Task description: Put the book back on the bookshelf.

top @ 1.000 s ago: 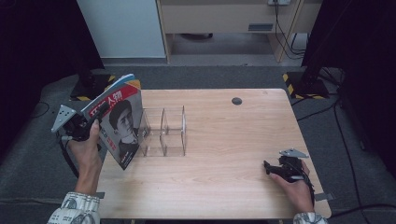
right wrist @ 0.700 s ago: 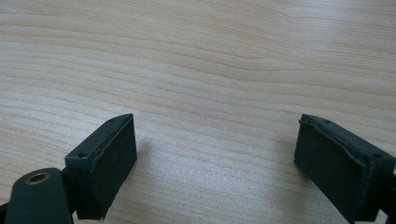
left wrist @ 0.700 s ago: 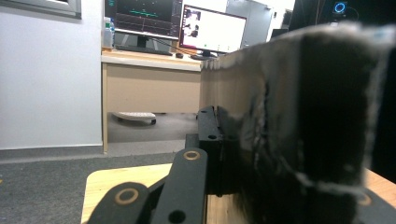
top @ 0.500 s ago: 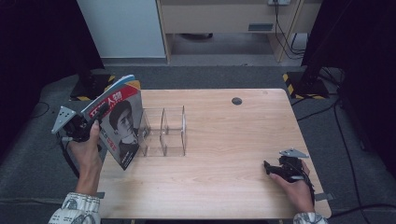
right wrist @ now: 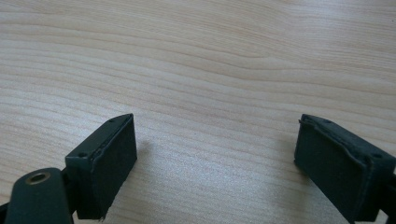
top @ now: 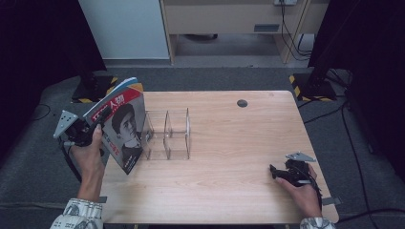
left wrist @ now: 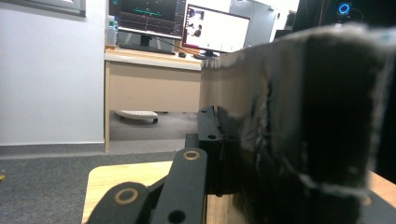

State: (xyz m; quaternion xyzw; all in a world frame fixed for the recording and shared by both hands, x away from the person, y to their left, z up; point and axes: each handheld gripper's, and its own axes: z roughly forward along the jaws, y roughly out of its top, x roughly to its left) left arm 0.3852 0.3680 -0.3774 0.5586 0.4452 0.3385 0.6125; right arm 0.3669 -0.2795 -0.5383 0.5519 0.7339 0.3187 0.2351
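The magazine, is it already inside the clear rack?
No, the magazine is tilted beside the clear rack, off its left end, clamped in the left gripper.

Quick count of what's out here: one magazine (top: 122, 131), the one with a face on the cover. One clear acrylic rack (top: 167, 134) standing on the worktop (top: 229, 143), and I make out three upright dividers on it, so two slots between them. One small dark round disc (top: 242, 103) near the far edge of the worktop. Two handheld grippers, a left gripper (top: 90, 130) and a right gripper (top: 276, 171), two fingers each. In the background of the left gripper view, two monitors (left wrist: 212, 30) on a desk.
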